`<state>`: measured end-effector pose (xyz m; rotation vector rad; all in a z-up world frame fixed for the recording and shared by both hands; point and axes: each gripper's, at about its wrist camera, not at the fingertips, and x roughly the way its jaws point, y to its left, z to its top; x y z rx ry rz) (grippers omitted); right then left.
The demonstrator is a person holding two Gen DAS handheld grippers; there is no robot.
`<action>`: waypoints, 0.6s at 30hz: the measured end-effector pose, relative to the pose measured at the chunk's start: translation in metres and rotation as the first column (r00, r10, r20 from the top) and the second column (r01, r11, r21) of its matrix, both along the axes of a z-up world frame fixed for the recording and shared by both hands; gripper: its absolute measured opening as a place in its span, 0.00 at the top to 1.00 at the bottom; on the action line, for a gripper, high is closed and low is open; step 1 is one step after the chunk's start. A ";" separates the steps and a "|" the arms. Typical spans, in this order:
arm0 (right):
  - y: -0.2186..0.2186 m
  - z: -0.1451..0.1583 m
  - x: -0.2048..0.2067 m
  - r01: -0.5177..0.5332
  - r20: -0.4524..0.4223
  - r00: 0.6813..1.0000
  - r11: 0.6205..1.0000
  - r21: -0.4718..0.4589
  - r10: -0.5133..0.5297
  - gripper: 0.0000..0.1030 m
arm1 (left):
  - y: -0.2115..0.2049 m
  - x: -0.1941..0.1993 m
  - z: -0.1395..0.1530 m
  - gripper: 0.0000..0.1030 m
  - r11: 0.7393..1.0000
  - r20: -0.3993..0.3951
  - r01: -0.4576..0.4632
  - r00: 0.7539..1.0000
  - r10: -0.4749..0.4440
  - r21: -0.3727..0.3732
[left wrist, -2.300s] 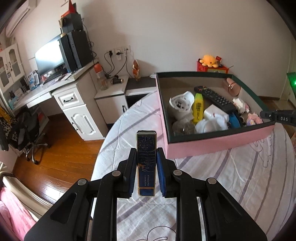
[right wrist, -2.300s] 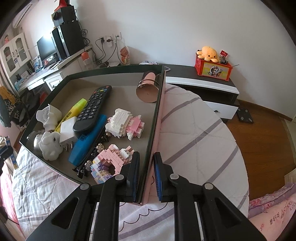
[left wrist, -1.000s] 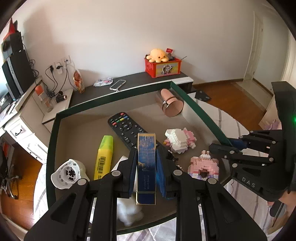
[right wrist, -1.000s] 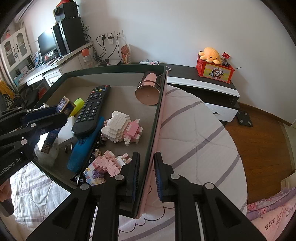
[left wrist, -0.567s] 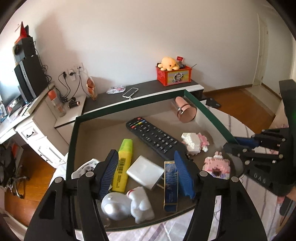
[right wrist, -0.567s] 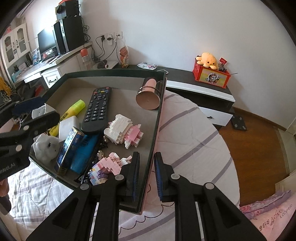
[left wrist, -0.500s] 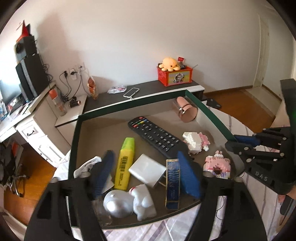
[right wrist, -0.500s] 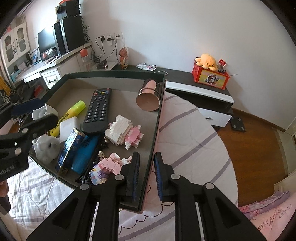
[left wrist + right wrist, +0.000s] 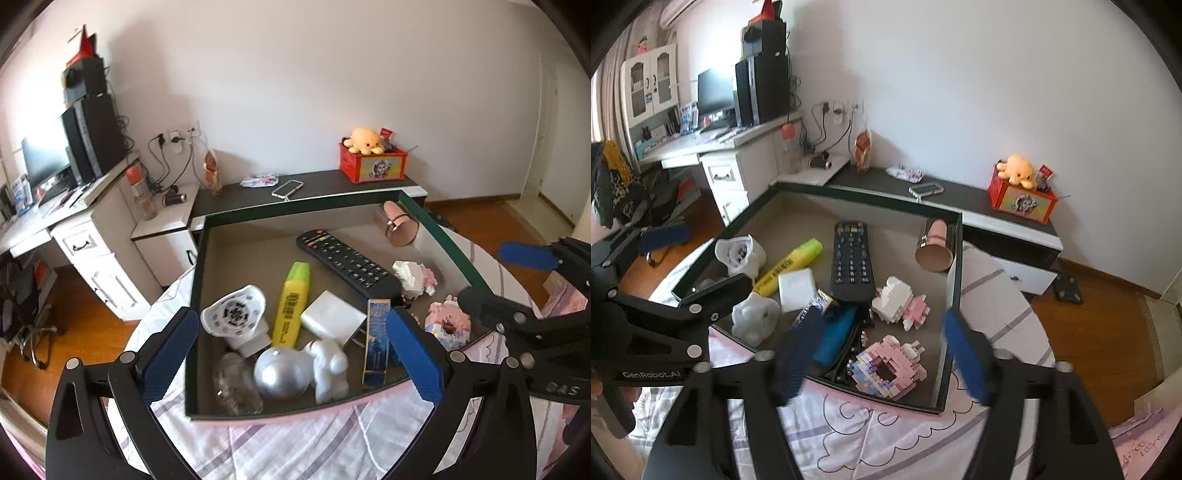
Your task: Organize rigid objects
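A pink box with a dark green rim (image 9: 295, 210) (image 9: 868, 201) sits on the bed. It holds a slim blue-and-gold box (image 9: 376, 343), a black remote (image 9: 347, 264) (image 9: 851, 262), a yellow highlighter (image 9: 291, 302), a white charger (image 9: 332, 323), a white figure (image 9: 303, 365) and pink block toys (image 9: 886, 369). My left gripper (image 9: 291, 350) hovers before the near wall, its jaws opening wide and holding nothing. My right gripper (image 9: 881, 352) is opening over the near right corner. The box wall stands just inside its right finger (image 9: 964, 354), untouched as far as the blur shows.
The striped bed sheet (image 9: 314, 443) surrounds the box. Behind it runs a dark low cabinet (image 9: 332, 182) with a phone and a red box topped by an orange plush (image 9: 365, 140). A white desk (image 9: 92, 236) with a monitor stands left, over wooden floor.
My left gripper let go of the blue-and-gold box, which now lies in the pink box, then opened wide and drew back. My right gripper released the box wall, opened and rose.
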<state>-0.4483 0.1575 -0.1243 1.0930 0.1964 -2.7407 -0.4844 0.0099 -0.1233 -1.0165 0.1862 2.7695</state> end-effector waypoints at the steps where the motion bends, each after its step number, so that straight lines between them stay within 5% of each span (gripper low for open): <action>1: -0.001 0.001 0.001 0.003 -0.001 1.000 1.000 -0.007 -0.003 0.17 | -0.003 0.002 0.001 0.01 1.000 0.004 -0.004 1.000 0.004 0.008; 7: -0.011 0.010 0.018 -0.003 -0.049 0.999 1.000 0.006 0.004 0.13 | -0.012 0.015 0.003 0.01 1.000 0.004 -0.022 1.000 0.021 0.016; 9: -0.015 0.013 0.023 -0.003 -0.055 0.998 1.000 0.013 0.003 0.00 | -0.015 0.021 0.005 0.00 1.000 -0.002 -0.020 1.000 0.020 0.024; 18: -0.028 0.027 0.053 -0.035 -0.092 0.995 0.999 0.003 0.035 0.00 | -0.025 0.053 0.018 0.00 0.998 -0.042 -0.042 0.998 0.044 0.052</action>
